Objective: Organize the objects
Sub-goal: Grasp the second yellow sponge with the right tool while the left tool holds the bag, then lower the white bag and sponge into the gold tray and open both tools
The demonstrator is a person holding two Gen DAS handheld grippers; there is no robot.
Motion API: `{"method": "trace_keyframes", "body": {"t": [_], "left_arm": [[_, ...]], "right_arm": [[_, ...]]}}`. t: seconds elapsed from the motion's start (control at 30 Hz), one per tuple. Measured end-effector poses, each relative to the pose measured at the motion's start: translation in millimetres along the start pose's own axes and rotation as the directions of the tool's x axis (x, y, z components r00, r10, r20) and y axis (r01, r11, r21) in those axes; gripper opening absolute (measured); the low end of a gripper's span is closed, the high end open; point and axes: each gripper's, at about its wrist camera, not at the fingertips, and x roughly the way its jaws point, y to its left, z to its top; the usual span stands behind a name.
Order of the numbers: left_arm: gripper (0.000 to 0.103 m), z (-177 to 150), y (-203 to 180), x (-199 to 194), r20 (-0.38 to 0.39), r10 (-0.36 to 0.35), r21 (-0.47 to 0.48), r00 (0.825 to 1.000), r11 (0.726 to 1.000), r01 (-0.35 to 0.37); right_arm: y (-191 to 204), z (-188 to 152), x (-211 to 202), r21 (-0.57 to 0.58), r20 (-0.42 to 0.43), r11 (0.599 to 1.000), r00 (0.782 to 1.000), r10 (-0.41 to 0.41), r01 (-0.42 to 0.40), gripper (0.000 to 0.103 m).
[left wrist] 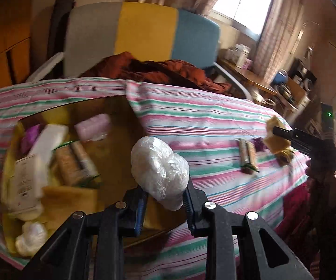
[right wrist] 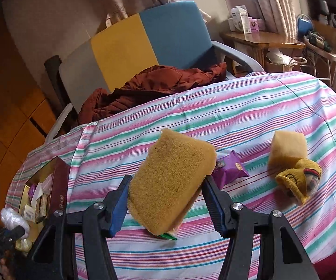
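Note:
My left gripper is shut on a white plastic-wrapped bundle, held just right of an open box full of several packets and soaps. In the right wrist view, my right gripper is shut on a yellow sponge, lifted above the striped bedspread. On the cloth lie a second yellow sponge, a yellow knitted sock and a purple packet. The left wrist view also shows the right gripper with its sponge, and a wrapped bar.
The box sits at the bed's left end, with the left gripper beside it. Behind the bed stands a grey, yellow and blue chair with a rust-red jacket. A wooden side table holds cartons at the back right.

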Motion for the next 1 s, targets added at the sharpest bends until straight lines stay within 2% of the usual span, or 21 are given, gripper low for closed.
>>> {"method": "trace_keyframes", "body": {"t": [0.23,0.5,0.7,0.77,0.8,0.9,0.97,1.0], "left_arm": [[0.027,-27,61,-34,0.027,0.051,-0.126,0.998,0.991,-0.047],[0.027,-57,99,-51,0.023,0.059,-0.21,0.998,0.976,-0.053],[0.028,-64,105,-43,0.015,0.062,-0.215,0.998,0.975,-0.057],[0.032,-64,106,-37,-0.006,0.088,-0.224,0.996,0.971,-0.088],[0.037,-64,109,-34,-0.016,0.095,-0.235,0.995,0.967,-0.096],[0.049,-67,115,-31,-0.031,0.084,-0.264,0.996,0.961,-0.089],[0.049,-69,118,-32,-0.031,0.09,-0.278,0.995,0.956,-0.095],[0.049,-69,120,-33,-0.029,0.092,-0.287,0.995,0.953,-0.096]], "right_arm": [[83,-13,-1,-0.131,-0.063,0.981,0.989,0.135,-0.142,0.06],[203,-52,0,-0.312,-0.203,0.886,0.935,0.289,-0.342,0.061],[259,-83,14,-0.409,-0.296,0.833,0.917,0.266,-0.374,0.061],[271,-92,20,-0.443,-0.318,0.823,0.921,0.227,-0.356,0.062],[276,-96,23,-0.456,-0.326,0.82,0.922,0.208,-0.346,0.063],[288,-108,31,-0.492,-0.353,0.808,0.923,0.156,-0.325,0.066],[291,-114,37,-0.496,-0.369,0.804,0.918,0.146,-0.328,0.075],[292,-117,39,-0.493,-0.379,0.803,0.914,0.148,-0.334,0.076]]}}
